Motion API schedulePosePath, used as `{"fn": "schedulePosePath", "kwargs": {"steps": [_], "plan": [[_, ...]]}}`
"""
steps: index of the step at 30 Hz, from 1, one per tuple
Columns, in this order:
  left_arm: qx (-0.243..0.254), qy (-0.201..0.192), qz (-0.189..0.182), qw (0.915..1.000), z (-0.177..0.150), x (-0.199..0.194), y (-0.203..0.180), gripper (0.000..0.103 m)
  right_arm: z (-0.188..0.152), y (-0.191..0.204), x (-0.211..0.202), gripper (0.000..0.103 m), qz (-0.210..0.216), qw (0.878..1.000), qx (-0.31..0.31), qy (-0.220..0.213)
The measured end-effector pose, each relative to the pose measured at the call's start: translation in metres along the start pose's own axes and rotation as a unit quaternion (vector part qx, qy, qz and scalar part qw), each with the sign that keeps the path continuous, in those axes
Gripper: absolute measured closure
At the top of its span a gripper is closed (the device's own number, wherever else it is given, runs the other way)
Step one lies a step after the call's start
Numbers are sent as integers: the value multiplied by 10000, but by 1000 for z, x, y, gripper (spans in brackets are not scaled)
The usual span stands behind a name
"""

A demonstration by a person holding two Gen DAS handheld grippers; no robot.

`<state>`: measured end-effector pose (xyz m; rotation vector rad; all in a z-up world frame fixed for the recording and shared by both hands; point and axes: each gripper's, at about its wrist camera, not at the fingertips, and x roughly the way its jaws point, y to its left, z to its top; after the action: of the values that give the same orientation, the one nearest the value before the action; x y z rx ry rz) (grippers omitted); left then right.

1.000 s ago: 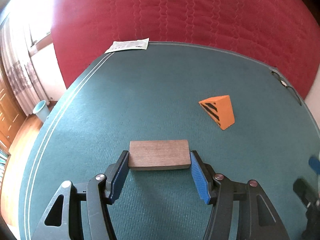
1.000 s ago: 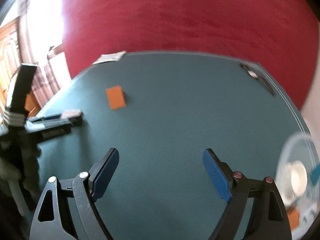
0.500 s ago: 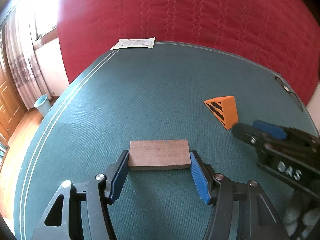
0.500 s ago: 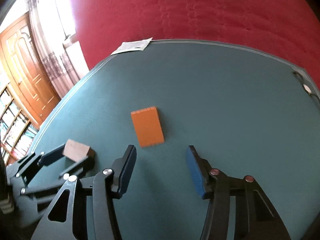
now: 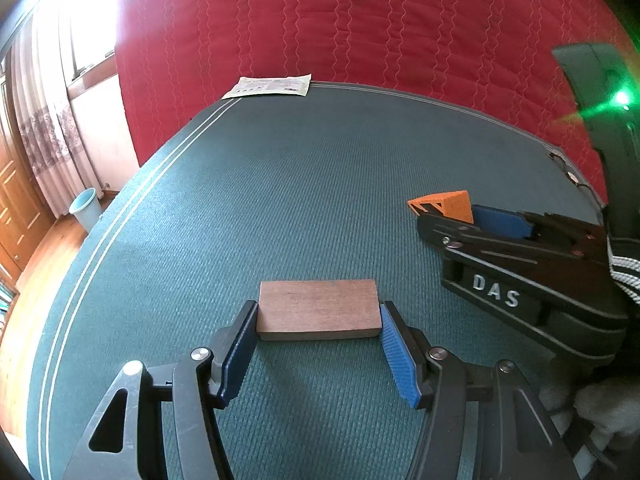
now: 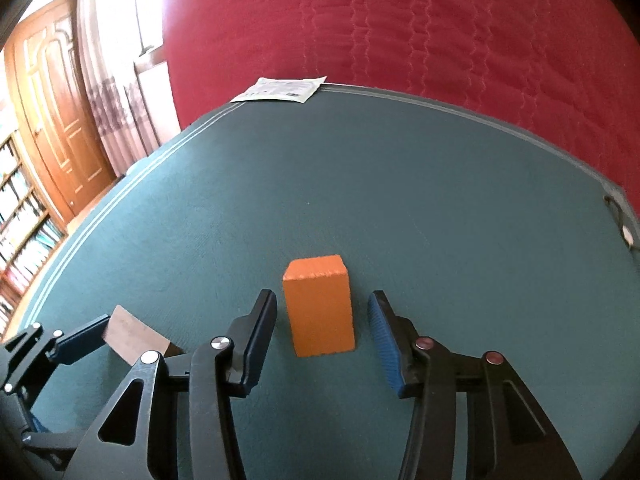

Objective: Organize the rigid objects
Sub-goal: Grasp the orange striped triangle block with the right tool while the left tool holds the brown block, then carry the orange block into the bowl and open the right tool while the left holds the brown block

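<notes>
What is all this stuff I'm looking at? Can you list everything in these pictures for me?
Brown wooden rectangular block: one, brown, clamped between the left gripper's fingers over the mat.
Orange wedge-shaped block with black stripes: one, orange, on the mat between the right gripper's open fingers, with gaps on both sides.
Teal ribbed mat: one, teal with pale edge lines, under everything.
White printed paper sheet: one, white, far edge of the mat.
Red quilted cover: one, red, behind the mat.
Pale blue bin: one, on the wooden floor, left.
Left gripper: black with blue pads.
Right gripper: black with blue pads.
</notes>
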<state>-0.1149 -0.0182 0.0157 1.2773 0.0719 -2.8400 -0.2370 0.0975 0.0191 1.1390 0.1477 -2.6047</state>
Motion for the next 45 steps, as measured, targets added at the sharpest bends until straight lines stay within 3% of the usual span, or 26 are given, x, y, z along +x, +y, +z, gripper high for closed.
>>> {"fn": "schedulePosePath", "kwargs": {"steps": [9,29,45], "plan": [[3,2,6,10000,1,0,0,40,4,4,6,72,-213,9997,-139,9],[63,-79,-27,9999,0,-2,-2,41,-33,-13,-38,72,-203,9987,420,-225],[357,-320,-481,9977,-6,-14,-18,41,-78,-34,-92,72,-185,9938,987,-486]]}}
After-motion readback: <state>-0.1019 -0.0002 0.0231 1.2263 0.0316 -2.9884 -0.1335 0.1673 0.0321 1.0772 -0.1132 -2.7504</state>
